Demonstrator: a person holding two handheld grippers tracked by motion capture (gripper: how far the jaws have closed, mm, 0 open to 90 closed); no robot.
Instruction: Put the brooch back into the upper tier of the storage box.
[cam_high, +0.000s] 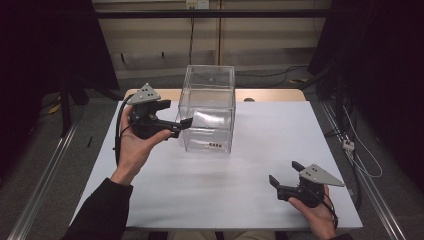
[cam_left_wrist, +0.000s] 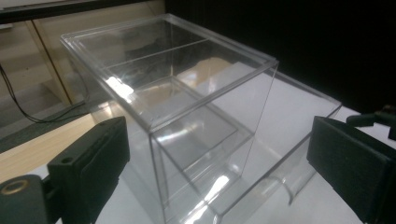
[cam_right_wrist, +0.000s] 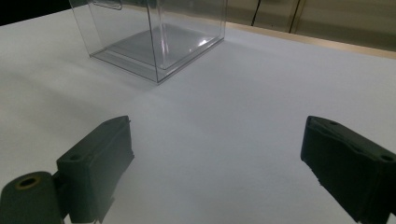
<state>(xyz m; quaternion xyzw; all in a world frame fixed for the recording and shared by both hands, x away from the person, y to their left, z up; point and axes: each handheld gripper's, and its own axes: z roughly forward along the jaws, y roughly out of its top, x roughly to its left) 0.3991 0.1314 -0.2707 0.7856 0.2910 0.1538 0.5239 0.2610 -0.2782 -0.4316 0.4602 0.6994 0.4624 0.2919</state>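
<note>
A clear plastic box (cam_high: 207, 107) stands upright at the back middle of the white table (cam_high: 250, 160). My left gripper (cam_high: 176, 114) is held just left of the box and points at its left wall, jaws open. In the left gripper view the box (cam_left_wrist: 187, 107) rises close ahead, with one corner in the gap of the gripper (cam_left_wrist: 217, 140); the pads do not press on it. My right gripper (cam_high: 284, 171) rests low near the table's front right, open, with bare table between its jaws. In the right gripper view the box (cam_right_wrist: 159, 37) stands well beyond the gripper (cam_right_wrist: 215, 130).
A wooden strip (cam_high: 270, 95) runs along the table's far edge. Cables (cam_high: 360, 150) lie on the floor at the right, and metal rails (cam_high: 45, 175) flank the table. Dark curtains hang on both sides.
</note>
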